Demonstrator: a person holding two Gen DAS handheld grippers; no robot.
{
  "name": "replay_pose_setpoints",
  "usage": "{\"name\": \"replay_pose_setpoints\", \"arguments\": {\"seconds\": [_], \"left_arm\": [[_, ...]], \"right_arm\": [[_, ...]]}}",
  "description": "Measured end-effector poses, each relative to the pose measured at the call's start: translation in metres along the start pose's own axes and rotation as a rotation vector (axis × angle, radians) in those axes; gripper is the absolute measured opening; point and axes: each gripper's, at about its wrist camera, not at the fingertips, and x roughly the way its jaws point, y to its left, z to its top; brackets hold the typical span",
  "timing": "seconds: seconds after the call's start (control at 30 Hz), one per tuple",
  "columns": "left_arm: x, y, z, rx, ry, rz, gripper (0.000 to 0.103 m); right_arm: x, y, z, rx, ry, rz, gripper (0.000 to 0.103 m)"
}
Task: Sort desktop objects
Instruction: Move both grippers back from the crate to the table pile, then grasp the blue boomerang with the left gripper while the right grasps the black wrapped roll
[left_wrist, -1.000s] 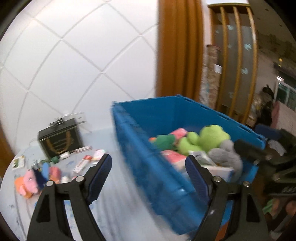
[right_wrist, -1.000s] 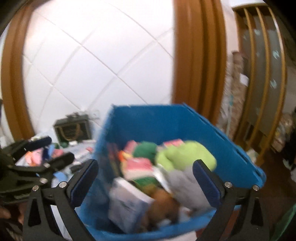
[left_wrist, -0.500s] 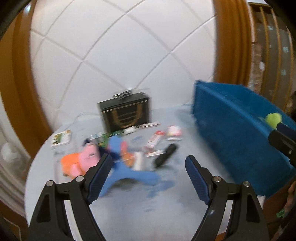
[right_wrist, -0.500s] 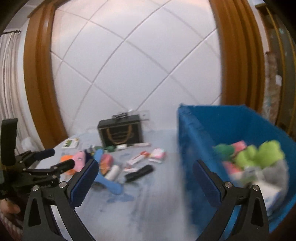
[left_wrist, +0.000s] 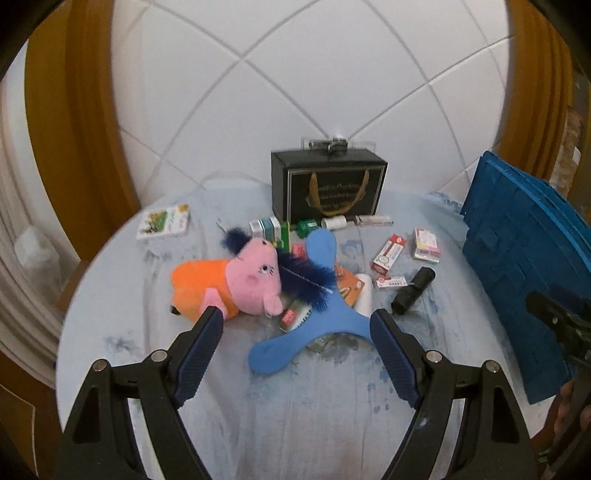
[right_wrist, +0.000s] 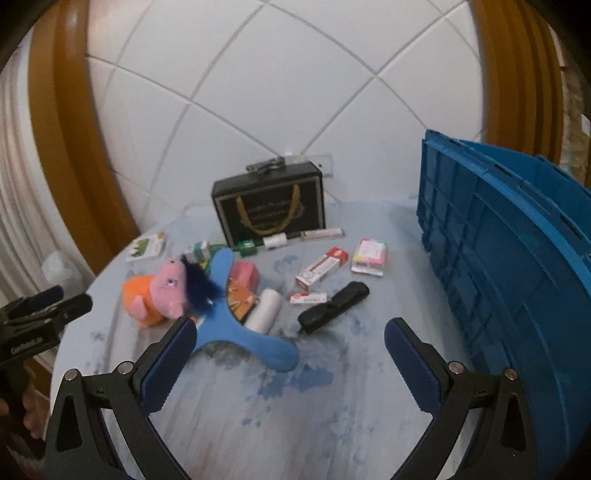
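While both claws hang over the near part of the round table (left_wrist: 110, 332), the left gripper (left_wrist: 295, 332) is spread wide w/ nothing between its pads, and the right gripper (right_wrist: 291, 343) is spread wide and empty too. Landmark = blue boomerang (left_wrist: 325, 310), lying flat mid-table. Just left of it, touching: pink-and-orange plush (left_wrist: 236, 284), its dark blue hair draped across the boomerang's arm. Right of the boomerang: white roll (right_wrist: 264, 312) against it, then a black cylinder (left_wrist: 413, 291) a bit further right, w/ small red-white boxes (left_wrist: 389, 254) behind that. Behind the boomerang, by the tiled wall: black gift box (left_wrist: 328, 192) w/ gold handles, upright; small green and white items in front of it, too small to ID. Far right of the boomerang: blue crate (right_wrist: 517, 258) at the table edge, contents not visible. Back-left of the boomerang: a flat card pack (left_wrist: 164, 221), well apart.
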Motion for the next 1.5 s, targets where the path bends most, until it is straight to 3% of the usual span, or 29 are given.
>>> {"name": "replay_pose_setpoints", "arguments": {"seconds": [0.23, 0.43, 0.57, 0.73, 0.83, 1.0, 1.1, 1.27, 1.43, 1.5], "left_arm": [[0.079, -0.017, -0.01, -0.074, 0.137, 0.024, 0.082], [0.158, -0.055, -0.033, -0.196, 0.274, 0.038, 0.082], [0.198, -0.075, -0.038, -0.276, 0.302, 0.041, 0.082], [0.243, -0.085, -0.037, -0.333, 0.338, 0.105, 0.078], [0.246, -0.084, -0.04, -0.244, 0.334, 0.171, 0.058], [0.245, -0.053, -0.04, -0.21, 0.357, 0.206, 0.044], [0.248, -0.03, -0.037, -0.217, 0.365, 0.236, 0.043], [0.254, -0.009, -0.036, -0.234, 0.378, 0.213, 0.044], [0.255, -0.003, -0.037, -0.241, 0.36, 0.206, 0.056], [0.255, 0.001, -0.038, -0.249, 0.355, 0.185, 0.055]], "right_arm": [[0.057, -0.028, 0.013, 0.016, 0.131, -0.09, 0.103], [0.135, -0.079, 0.008, 0.039, 0.295, -0.123, 0.103], [0.173, -0.107, 0.004, 0.062, 0.363, -0.123, 0.103], [0.205, -0.128, 0.004, 0.085, 0.416, -0.086, 0.103], [0.222, -0.133, 0.006, 0.109, 0.438, -0.059, 0.103], [0.26, -0.126, 0.001, 0.141, 0.506, 0.002, 0.103], [0.28, -0.116, 0.0, 0.15, 0.538, 0.025, 0.1], [0.317, -0.097, 0.003, 0.137, 0.585, 0.014, 0.087], [0.34, -0.088, -0.008, 0.125, 0.626, -0.006, 0.085], [0.339, -0.085, -0.009, 0.103, 0.617, -0.01, 0.071]]}}
